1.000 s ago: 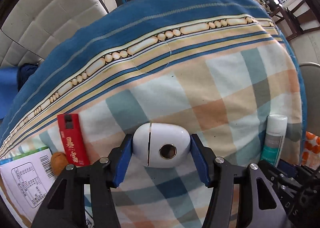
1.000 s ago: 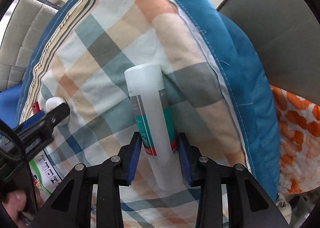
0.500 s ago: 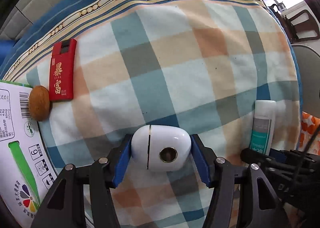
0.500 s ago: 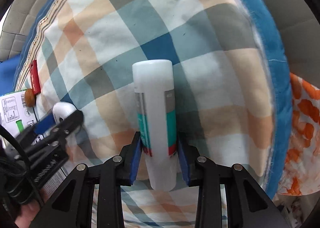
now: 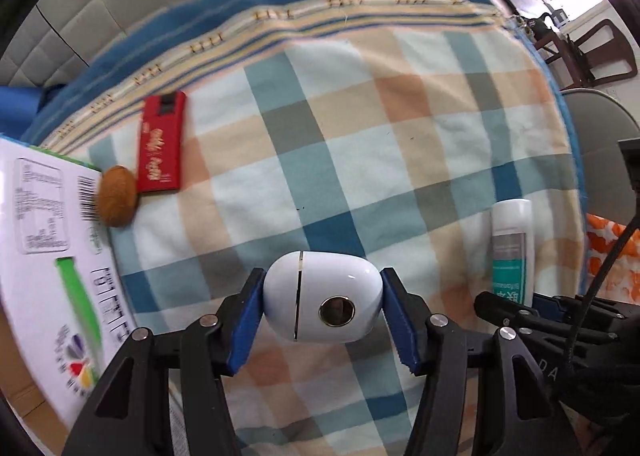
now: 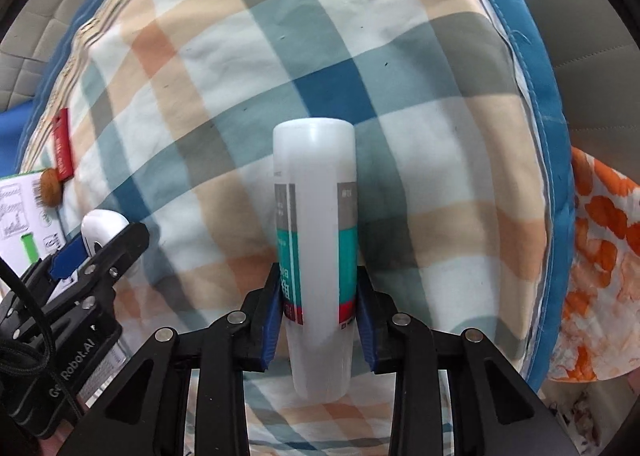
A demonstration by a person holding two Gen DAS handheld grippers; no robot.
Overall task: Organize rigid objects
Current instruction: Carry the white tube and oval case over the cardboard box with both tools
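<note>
A white oval case (image 5: 320,288) with a round metal button sits between the blue pads of my left gripper (image 5: 322,298), which is shut on it above the checked blanket (image 5: 360,160). In the right wrist view a white bottle (image 6: 314,196) with a teal and grey label lies lengthwise in my right gripper (image 6: 316,296). Its jaws are closing tight and both pads press on the bottle's lower part. The left gripper (image 6: 96,248) with the case (image 6: 102,224) hangs at that view's left. The bottle (image 5: 512,248) also shows at the right of the left wrist view.
A red flat box (image 5: 160,144) and a brown walnut (image 5: 117,201) lie at the blanket's left, beside a white printed carton (image 5: 44,240). A grey chair (image 6: 580,36) and an orange-patterned cloth (image 6: 600,236) are past the blanket's blue right edge (image 6: 536,116).
The right gripper's pads have closed onto the bottle, which now lines up straight between them. The left gripper has carried the white case over the blanket, with more of the carton in its view.
</note>
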